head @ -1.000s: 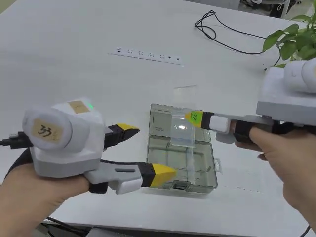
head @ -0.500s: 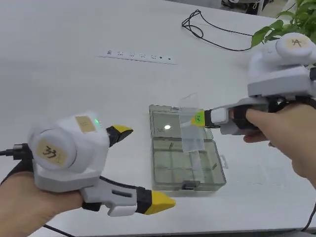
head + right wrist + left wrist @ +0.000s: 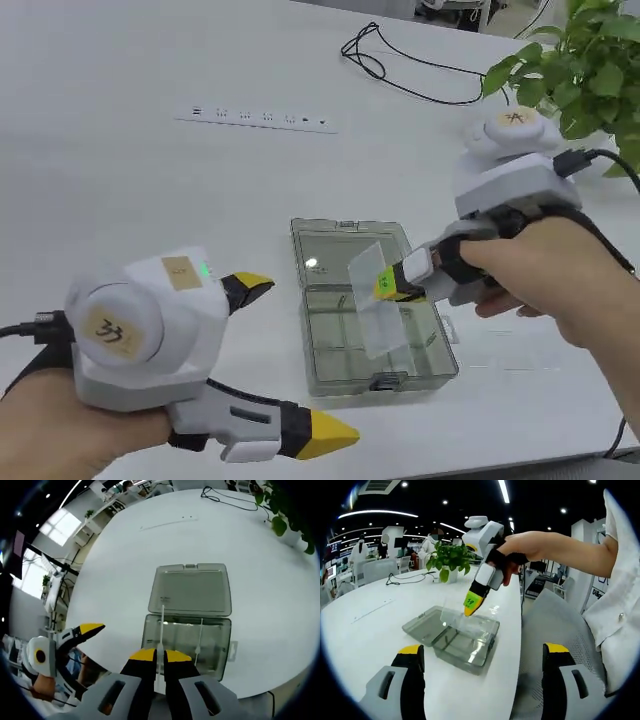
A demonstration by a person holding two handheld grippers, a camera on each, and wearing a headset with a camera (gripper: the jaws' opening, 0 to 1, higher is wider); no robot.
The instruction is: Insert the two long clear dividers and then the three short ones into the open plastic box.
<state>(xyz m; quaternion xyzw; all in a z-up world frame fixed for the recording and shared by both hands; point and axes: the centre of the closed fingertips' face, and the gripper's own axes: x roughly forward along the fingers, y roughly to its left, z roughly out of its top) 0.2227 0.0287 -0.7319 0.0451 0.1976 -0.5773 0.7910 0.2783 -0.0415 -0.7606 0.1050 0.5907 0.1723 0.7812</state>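
Left gripper (image 3: 295, 358) hung at the near left of the white table (image 3: 120, 180), jaws spread wide, nothing in them, tips pointing toward the open plastic box (image 3: 340, 385) but apart from it. The box lay flat, lid (image 3: 340, 243) folded back away from me and the base nearest me. Over the base, a clear divider (image 3: 372, 325) leaned at a slant, its lower edge down within the base; I could not tell whether it touched the floor or any slot yet. Right gripper (image 3: 385, 287) was clenched on the divider's upper edge, coming in from the right. In the right gripper view the sheet read as a thin line running from the front wall toward the hinge. A second pale line lay to its right, perhaps a piece already in; I was not sure. My judgement for this step: stand the sheet upright before pressing, match both ends to facing wall grooves, then lower it straight without twisting. The box looked light and free to slide, so bracing its left wall with the idle tongs seemed wise. Let go only once the sheet stands by itself.
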